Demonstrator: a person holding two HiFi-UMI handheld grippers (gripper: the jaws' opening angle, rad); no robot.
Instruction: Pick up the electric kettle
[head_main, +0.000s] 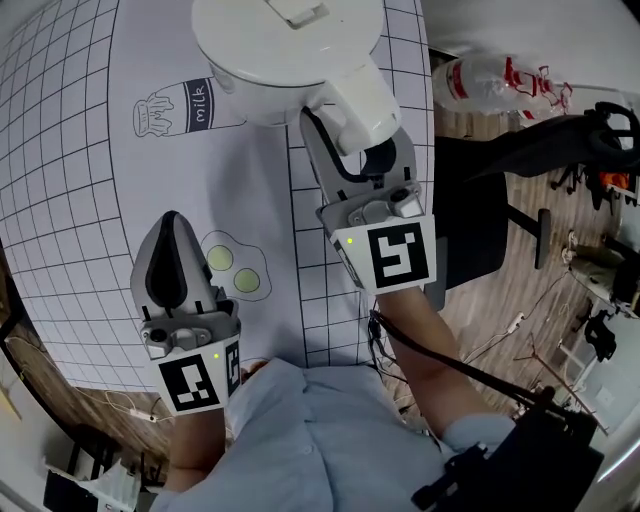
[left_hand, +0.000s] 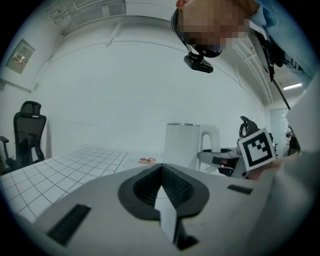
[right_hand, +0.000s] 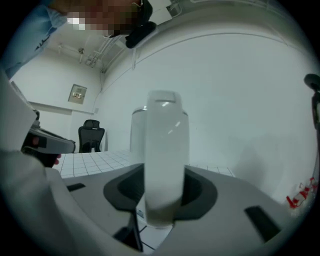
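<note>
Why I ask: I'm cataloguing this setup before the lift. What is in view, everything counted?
electric kettle: one, white, far end of the table, handle toward the person
tablecloth: one, white with dark grid, covering the table
milk-bottle drawing: one, dark outline, on the cloth beside the kettle
fried-egg drawing: one, pale yellow yolks, on the cloth between the grippers
office chair: at least one, black, beyond the table
plastic bag: one, clear with red print, right of the table
left gripper: grey, jaws together, empty
right gripper: grey, jaws on the kettle's handle
</note>
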